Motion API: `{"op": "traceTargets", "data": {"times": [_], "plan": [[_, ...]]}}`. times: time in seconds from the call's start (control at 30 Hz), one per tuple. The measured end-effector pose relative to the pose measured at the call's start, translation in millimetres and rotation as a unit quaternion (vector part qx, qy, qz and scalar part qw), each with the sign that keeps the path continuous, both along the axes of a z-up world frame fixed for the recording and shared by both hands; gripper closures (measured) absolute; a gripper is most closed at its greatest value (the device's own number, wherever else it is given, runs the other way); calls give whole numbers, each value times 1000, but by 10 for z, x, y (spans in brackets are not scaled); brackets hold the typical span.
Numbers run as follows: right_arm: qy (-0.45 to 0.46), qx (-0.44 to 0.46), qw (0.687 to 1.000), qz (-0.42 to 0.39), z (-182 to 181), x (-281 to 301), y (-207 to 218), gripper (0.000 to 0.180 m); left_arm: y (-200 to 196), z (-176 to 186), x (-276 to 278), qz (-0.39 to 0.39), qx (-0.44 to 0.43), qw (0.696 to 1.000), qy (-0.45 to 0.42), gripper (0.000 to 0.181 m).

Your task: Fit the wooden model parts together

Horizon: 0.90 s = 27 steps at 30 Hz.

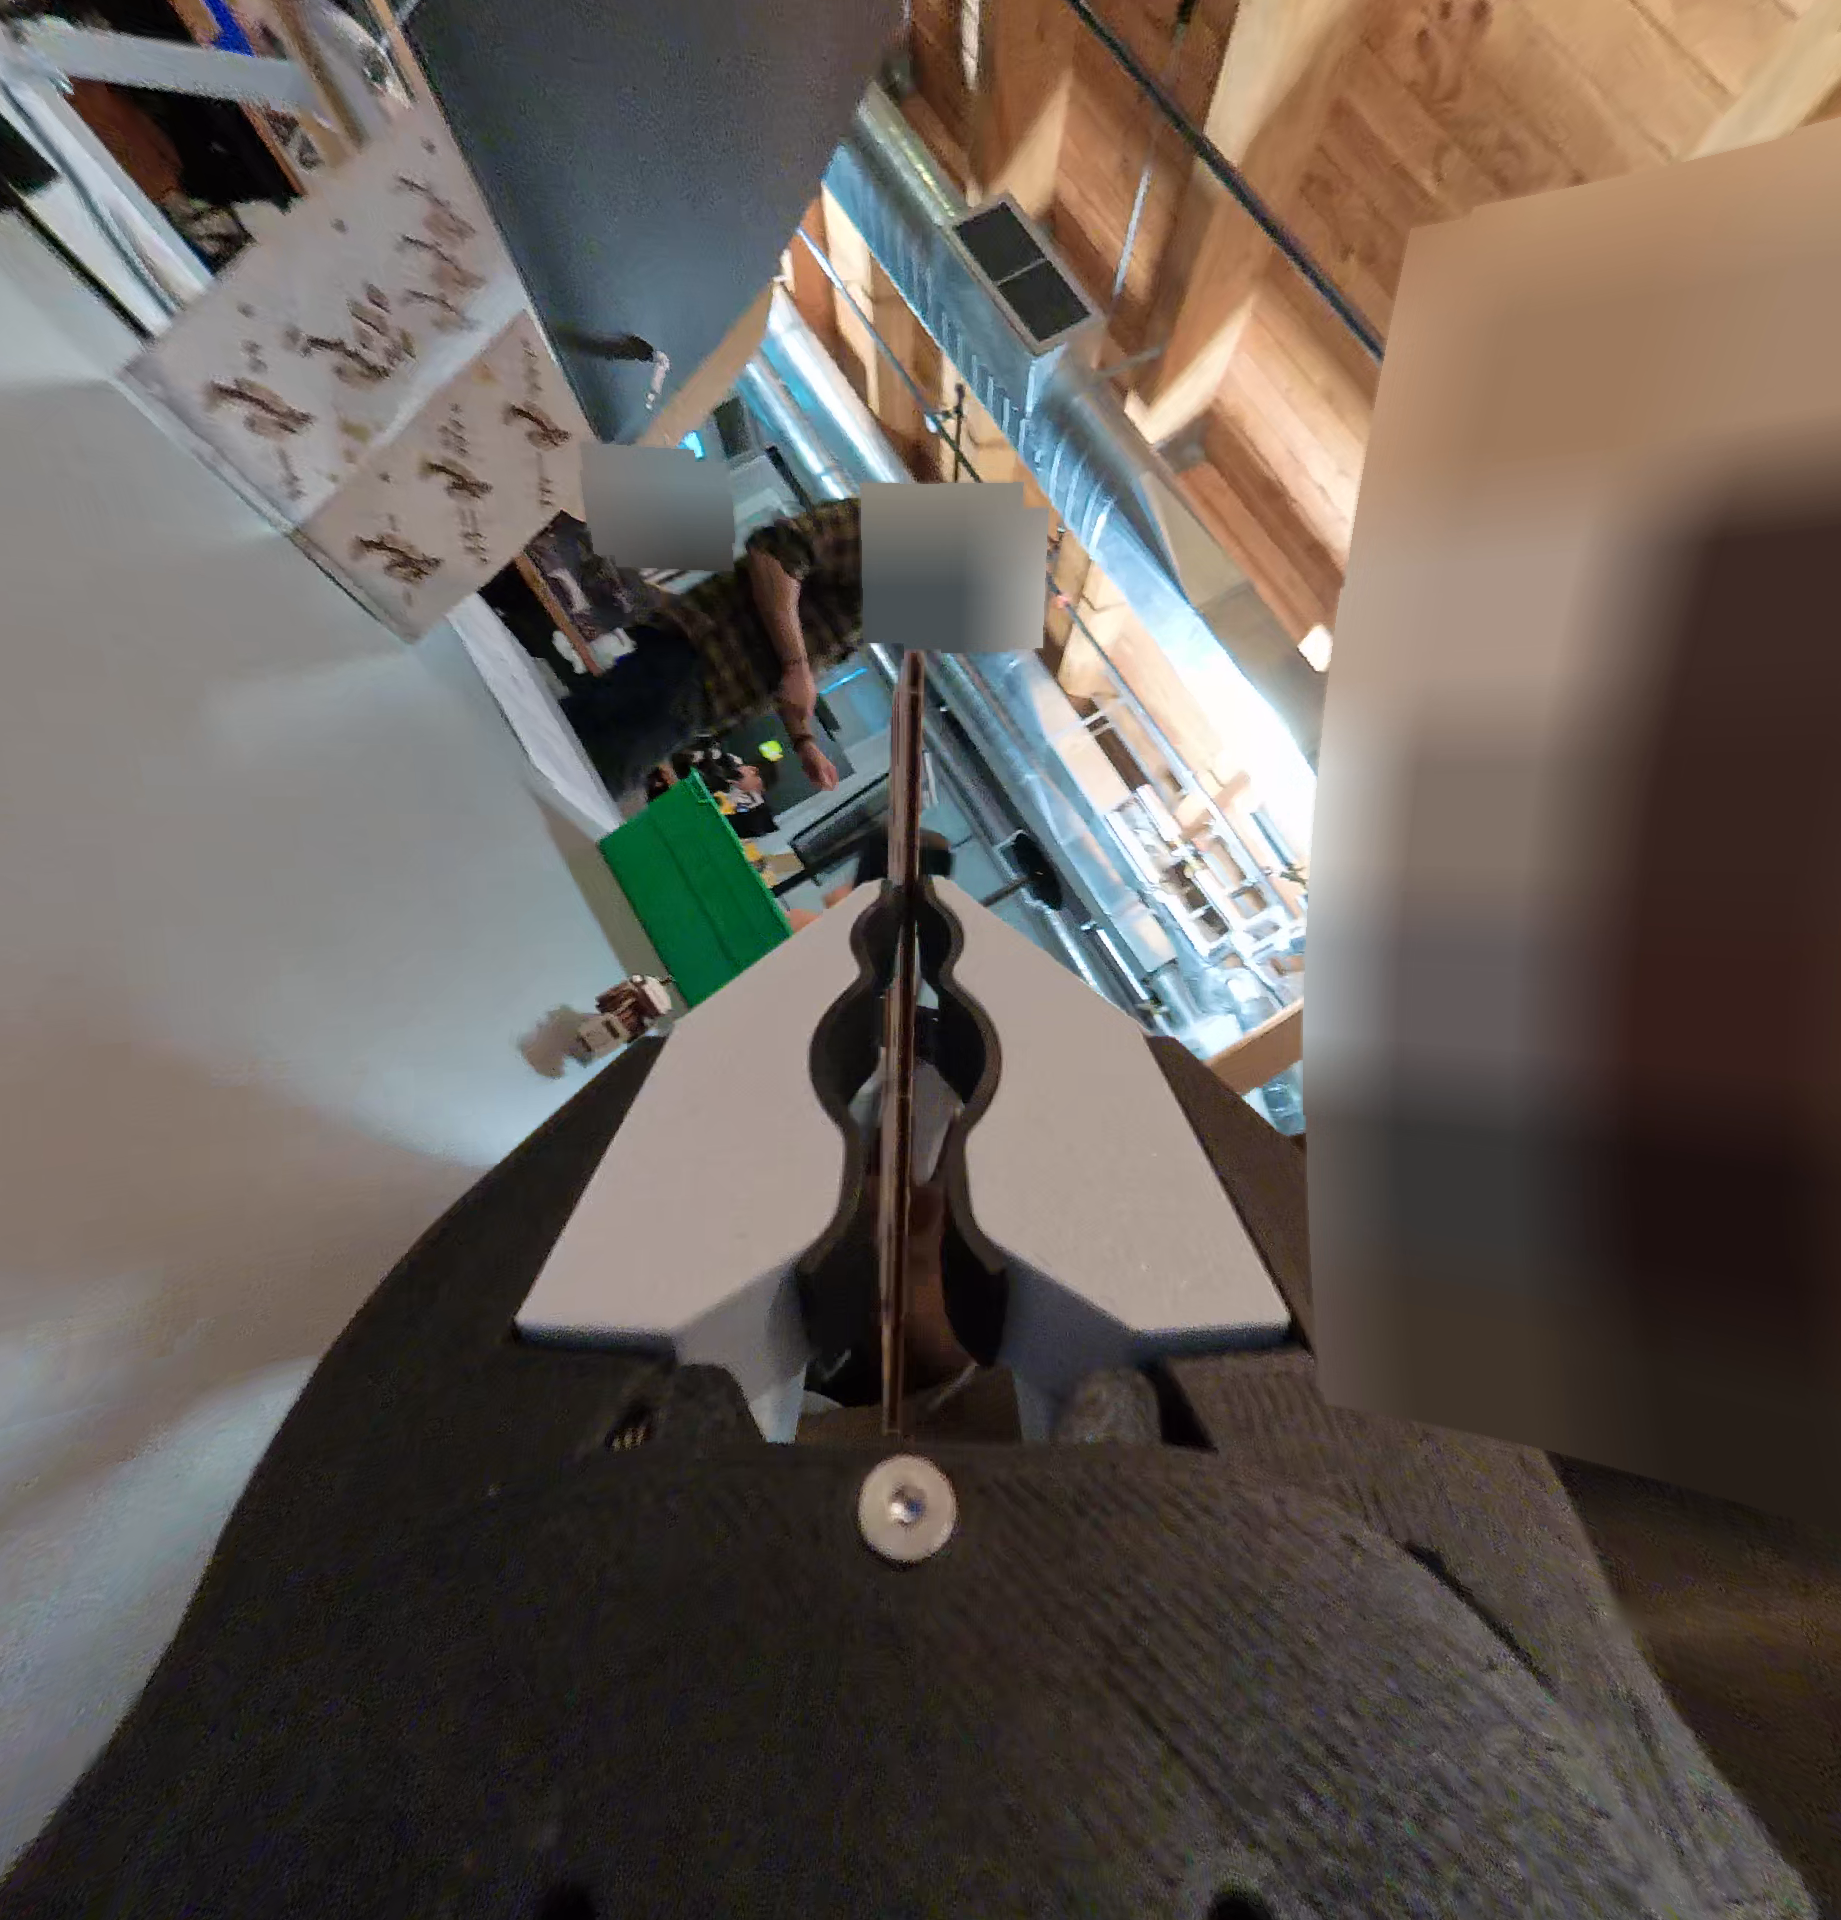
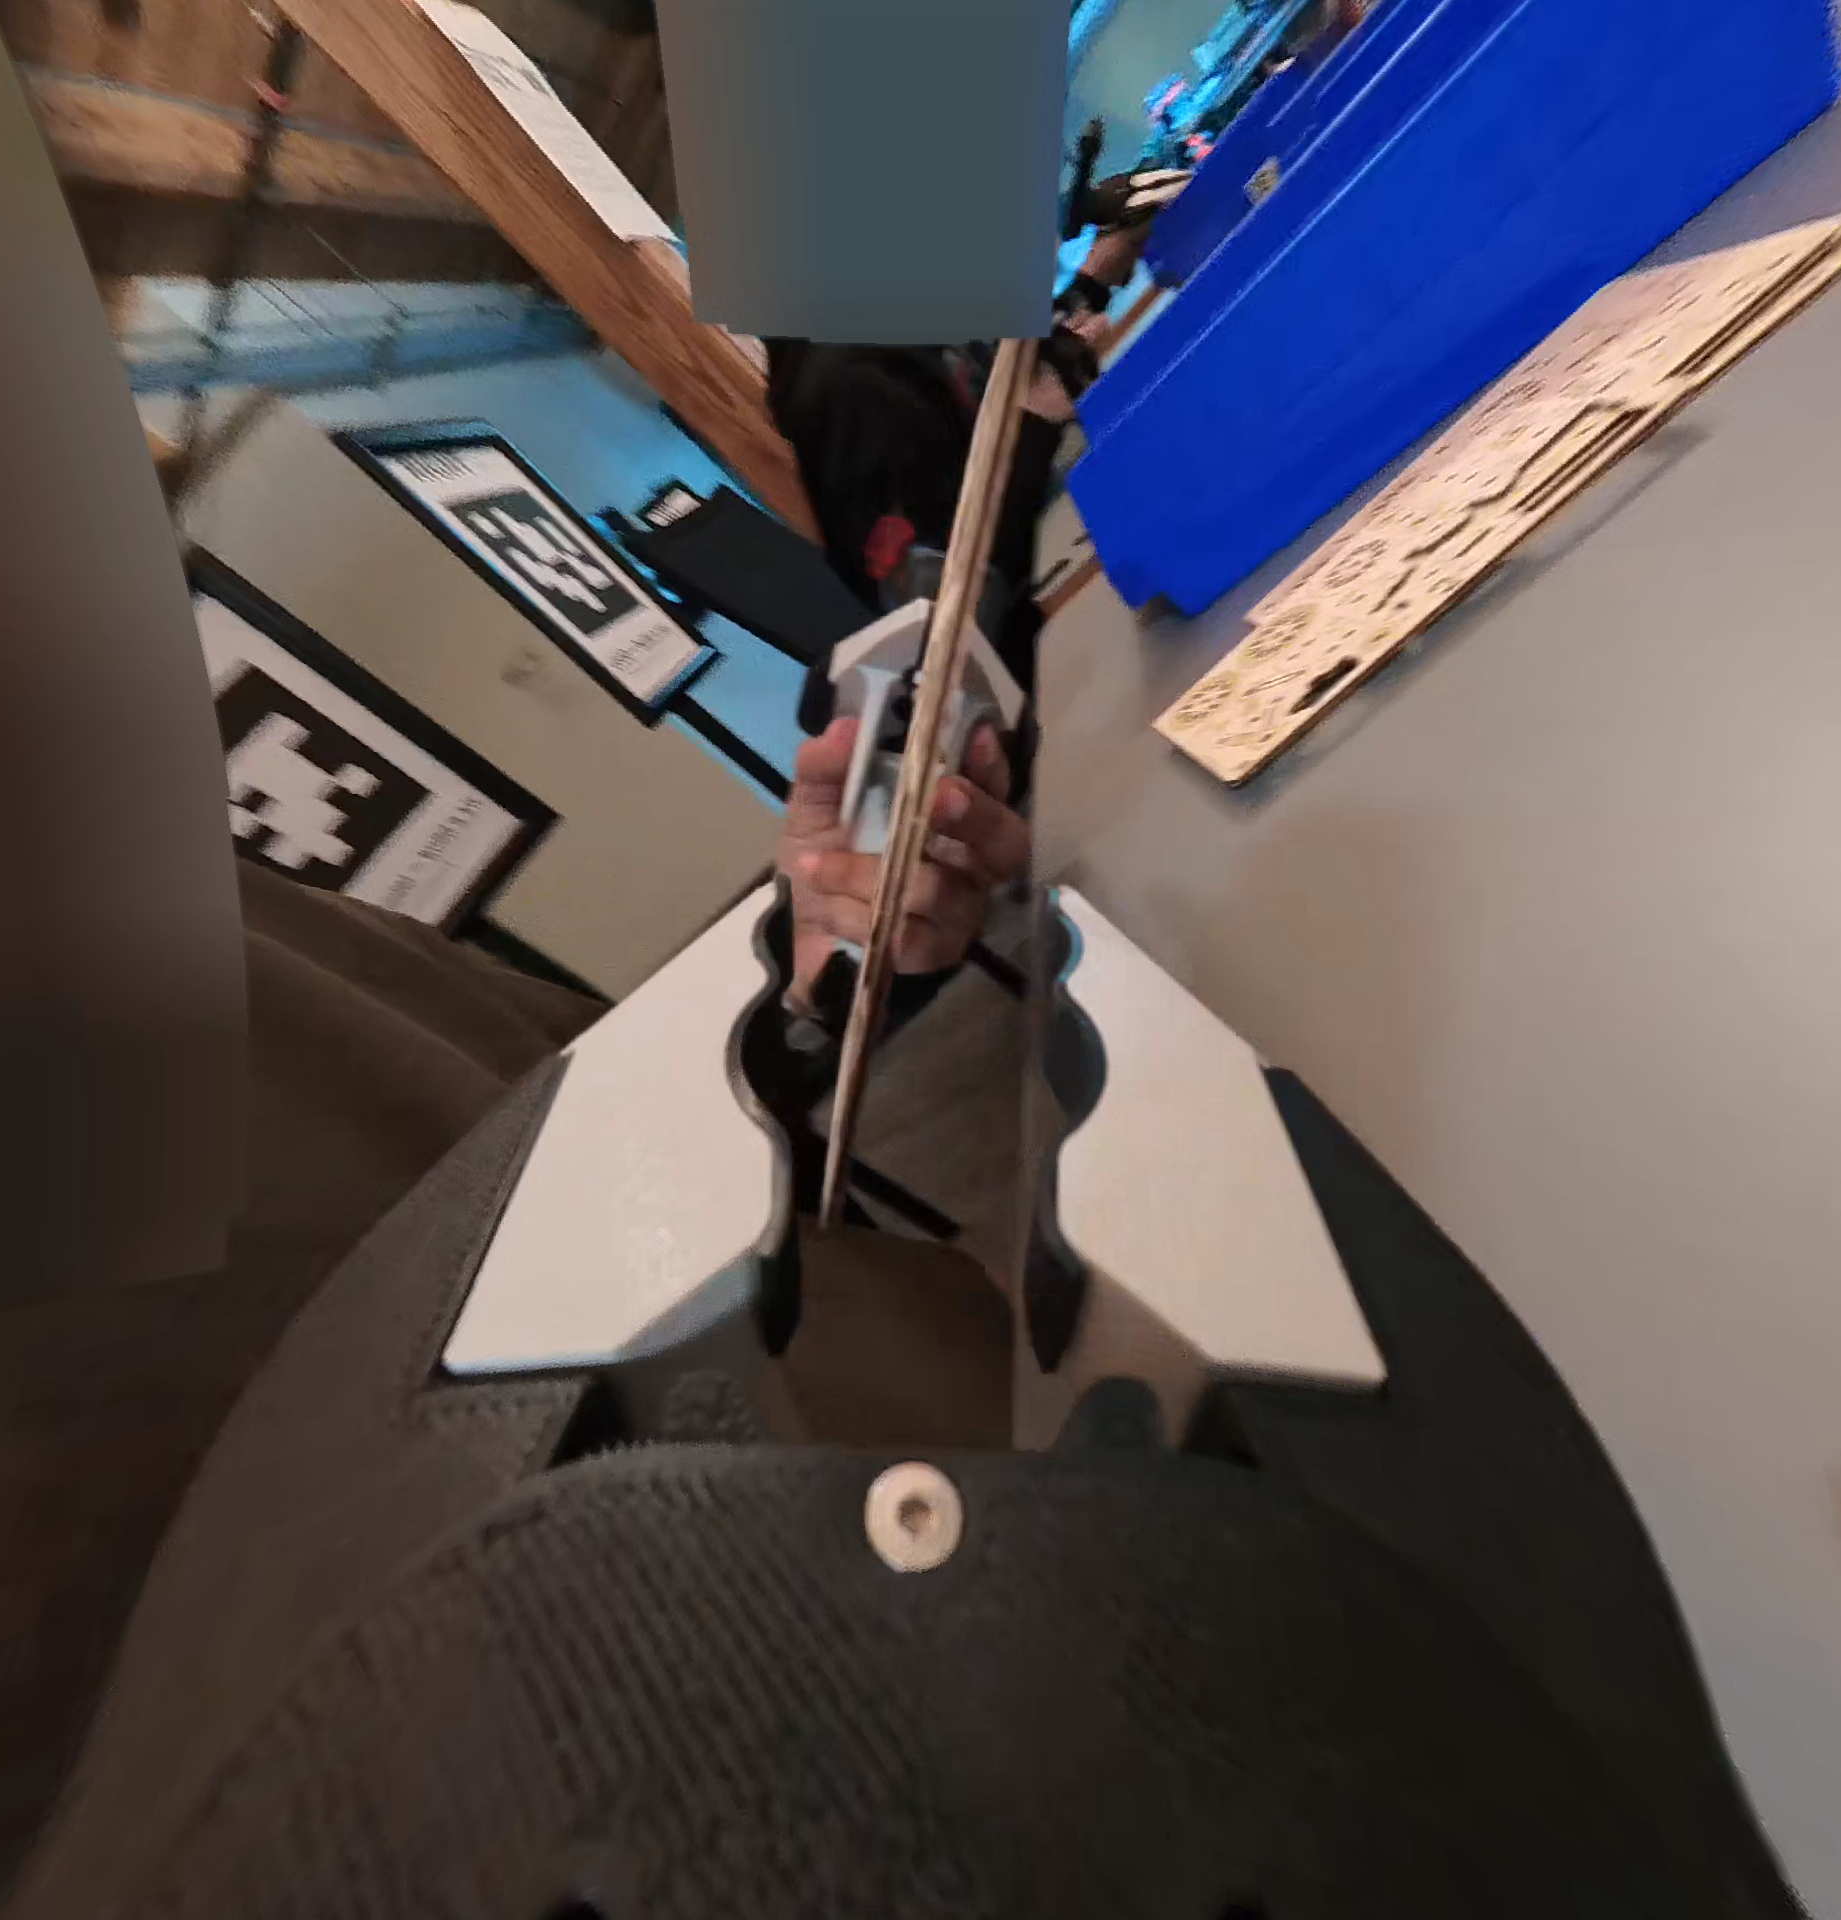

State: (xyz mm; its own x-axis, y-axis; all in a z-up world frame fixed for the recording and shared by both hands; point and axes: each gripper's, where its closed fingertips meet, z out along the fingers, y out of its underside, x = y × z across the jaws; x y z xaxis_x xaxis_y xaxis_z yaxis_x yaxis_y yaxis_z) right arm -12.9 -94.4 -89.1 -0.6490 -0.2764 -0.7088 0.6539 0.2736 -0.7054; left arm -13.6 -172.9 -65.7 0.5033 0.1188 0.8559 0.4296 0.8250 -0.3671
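My left gripper [image 1: 903, 902] is shut on a thin wooden sheet [image 1: 908, 769], seen edge-on and sticking out past the fingertips. In the right wrist view the same wooden sheet [image 2: 957, 623] runs edge-on between my right gripper's [image 2: 921, 902] jaws, close to the left finger [image 2: 677, 1122]. The jaws stand apart and do not clamp it. Farther off, the left gripper [image 2: 911, 665] grips the sheet, held by a hand [image 2: 843, 842].
A stack of laser-cut wooden sheets [image 2: 1467, 499] and a blue bin [image 2: 1415, 312] sit on the grey table [image 2: 1518, 1039]. Black-and-white marker boards [image 2: 303, 790] stand to the left. The left wrist view shows more cut sheets [image 1: 376, 343], a green bin [image 1: 687, 904] and a person in a plaid shirt [image 1: 770, 623]. One gripper's finger ends stand about 9 centimetres off the other's.
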Motion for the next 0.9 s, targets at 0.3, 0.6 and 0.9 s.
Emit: {"op": "traceTargets", "data": {"times": [0.3, 0.6, 0.9], "plan": [[212, -29, 957, -194, 240, -571, 176, 130, 139, -21, 10, 2, -80, 997, 7, 181], [127, -11, 988, -82, 94, -193, 9, 134, 630, -97, 57, -47, -199, 978, 33, 181], [62, 22, 998, -21, -49, -49, 37, 178, 694, -306, -104, -13, -282, 959, 17, 149]]}}
